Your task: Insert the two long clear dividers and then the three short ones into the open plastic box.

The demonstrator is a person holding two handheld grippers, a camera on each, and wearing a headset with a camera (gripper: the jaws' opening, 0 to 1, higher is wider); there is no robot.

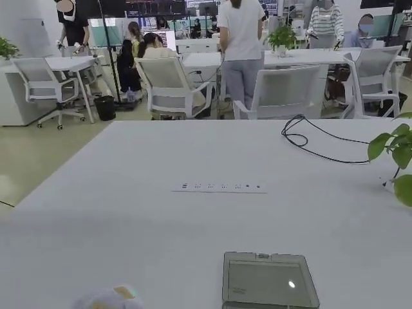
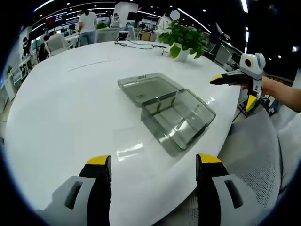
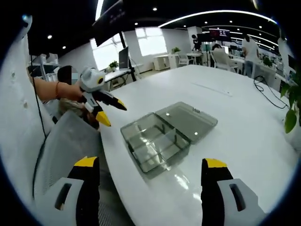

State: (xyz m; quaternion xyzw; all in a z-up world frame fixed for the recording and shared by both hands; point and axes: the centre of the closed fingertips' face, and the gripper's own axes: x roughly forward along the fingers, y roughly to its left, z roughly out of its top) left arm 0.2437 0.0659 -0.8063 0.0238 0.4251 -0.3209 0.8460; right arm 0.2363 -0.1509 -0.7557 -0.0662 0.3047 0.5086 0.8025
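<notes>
Your left tool [image 2: 153,160] is spread and empty, held at the bench [image 2: 70,108] edge. Your right tool [image 3: 150,163] is likewise spread, gripping nothing. The open plastic box [image 2: 176,117] lies on the bench between both tools, its lid [image 2: 146,87] flat alongside.

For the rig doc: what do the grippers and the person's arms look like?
Left gripper and right gripper match: grey jaws, black inner faces, yellow tips. Seen from the opposite view, each has a white body with black, yellow-tipped jaws. An orange wristband sits at the left wrist; the forearms show no sleeves.
</notes>
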